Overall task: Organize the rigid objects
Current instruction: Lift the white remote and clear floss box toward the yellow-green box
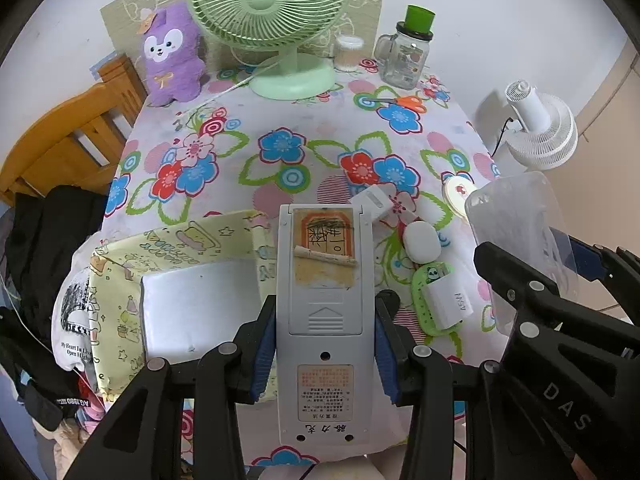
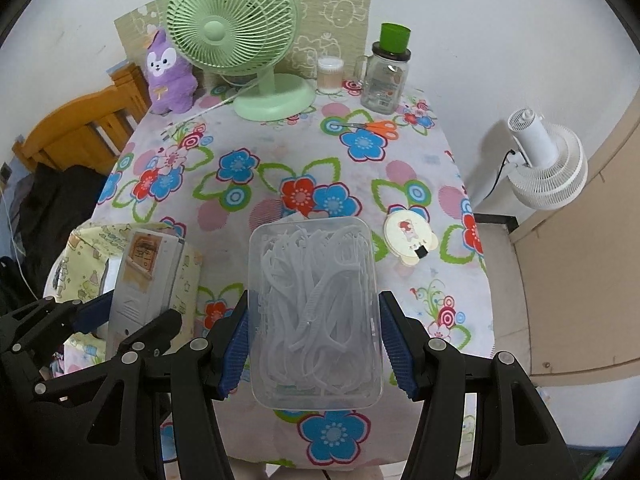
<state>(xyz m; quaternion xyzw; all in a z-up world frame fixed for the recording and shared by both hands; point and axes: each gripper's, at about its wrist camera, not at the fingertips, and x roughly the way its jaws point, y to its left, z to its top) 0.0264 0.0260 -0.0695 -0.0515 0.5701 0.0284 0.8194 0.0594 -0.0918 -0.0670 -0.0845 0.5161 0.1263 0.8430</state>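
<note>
The remote control (image 1: 326,320), a grey one seen from its back side, is held above the near edge of the table between the blue pads of the left gripper (image 1: 326,354), which is clenched on its two long sides. On its back there is a worn orange sticker with handwritten characters, scribbled over in black, and a small rolled strip of old tape below it. Lower down is a printed label with a row of Chinese characters, upside down in this view; I cannot read the small print. Behind the remote stands a yellow fabric storage box (image 1: 188,276) with cartoon drawings and a white bottom.

The right gripper (image 2: 314,346) is grasping a clear plastic box (image 2: 316,312) full of white floss picks, its pads pressing on both long sides. The letters "DAS" are printed on the arm of this gripper in the left wrist view.

On the flowered tablecloth (image 1: 280,120) lie a white charger (image 1: 372,202), a white oval case (image 1: 422,242), a green panda case (image 1: 434,300) with a white adapter marked "45W", a round pocket mirror (image 2: 410,238) and orange scissors (image 2: 374,126). At the far edge stand a green fan (image 1: 272,20), a purple plush toy (image 1: 172,56), a cotton swab container (image 2: 330,76) and a glass jar (image 1: 406,56) with a green cap. A white bag at the left reads "My Heart Is Live Open High".
</note>
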